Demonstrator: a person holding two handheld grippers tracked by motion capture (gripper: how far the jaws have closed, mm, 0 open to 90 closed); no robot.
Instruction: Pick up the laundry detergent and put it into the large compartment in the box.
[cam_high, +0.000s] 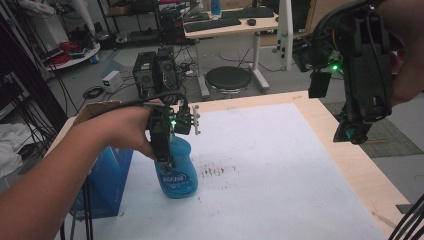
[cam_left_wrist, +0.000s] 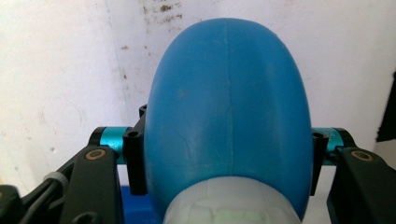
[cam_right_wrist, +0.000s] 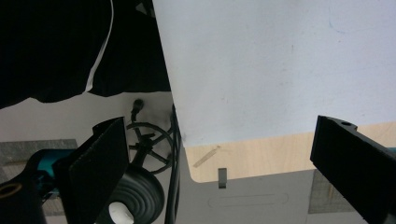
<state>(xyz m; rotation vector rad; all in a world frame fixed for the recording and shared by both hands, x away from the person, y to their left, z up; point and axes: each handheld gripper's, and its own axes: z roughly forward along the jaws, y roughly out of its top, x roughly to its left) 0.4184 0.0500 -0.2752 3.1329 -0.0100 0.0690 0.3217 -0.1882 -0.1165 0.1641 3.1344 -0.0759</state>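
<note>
Bottle (cam_high: 177, 172) neck hidden, clamped by left gripper (cam_high: 165, 150); right gripper (cam_high: 357, 131) jaws wide.

A grey floor (cam_high: 90, 75) is being crossed by loose cables (cam_high: 92, 91). Two black computer towers (cam_high: 156, 72) are being kept beside a round black stool (cam_high: 228, 79). Behind them, a desk (cam_high: 231, 27) is being occupied by a keyboard (cam_high: 212, 23) and a mouse (cam_high: 251, 21). Shelving (cam_high: 131, 20) is being used along the back.

Blue plastic bottle (cam_high: 177, 170) stands upright on the white table (cam_high: 260, 165)
</note>
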